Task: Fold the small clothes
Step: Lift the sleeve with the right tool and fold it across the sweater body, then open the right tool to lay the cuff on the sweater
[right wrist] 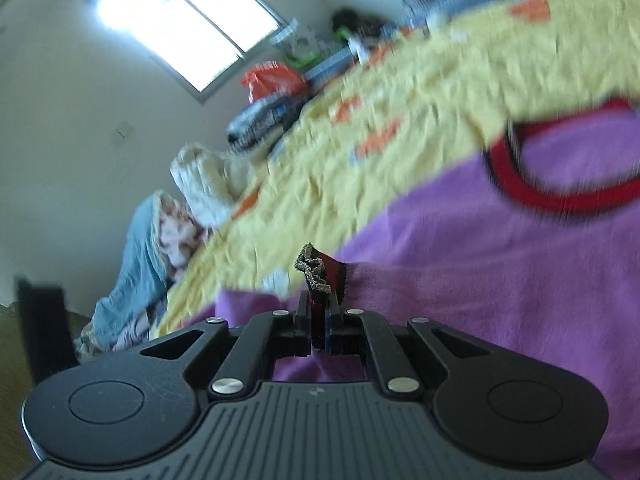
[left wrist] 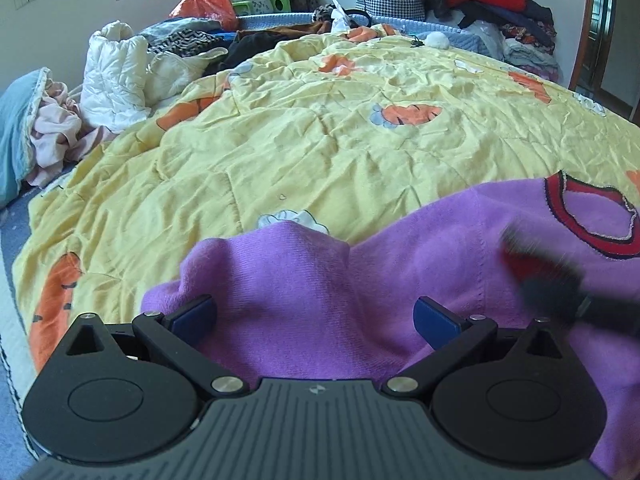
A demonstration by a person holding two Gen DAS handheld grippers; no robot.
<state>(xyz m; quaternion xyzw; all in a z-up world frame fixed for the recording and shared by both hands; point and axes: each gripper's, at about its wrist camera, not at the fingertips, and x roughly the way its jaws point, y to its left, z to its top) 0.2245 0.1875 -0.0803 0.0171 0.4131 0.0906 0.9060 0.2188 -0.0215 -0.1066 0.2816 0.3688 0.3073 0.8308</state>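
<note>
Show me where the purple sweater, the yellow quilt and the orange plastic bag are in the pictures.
purple sweater [left wrist: 304, 280]: left wrist view, on its raised fold.
yellow quilt [left wrist: 304, 152]: left wrist view, on its bare middle.
orange plastic bag [left wrist: 204, 4]: left wrist view, on its crumpled front, under the window.

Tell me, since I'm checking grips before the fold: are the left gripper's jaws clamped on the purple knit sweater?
No: the left gripper has its jaws spread wide over the purple knit sweater, blue pads apart.
</note>
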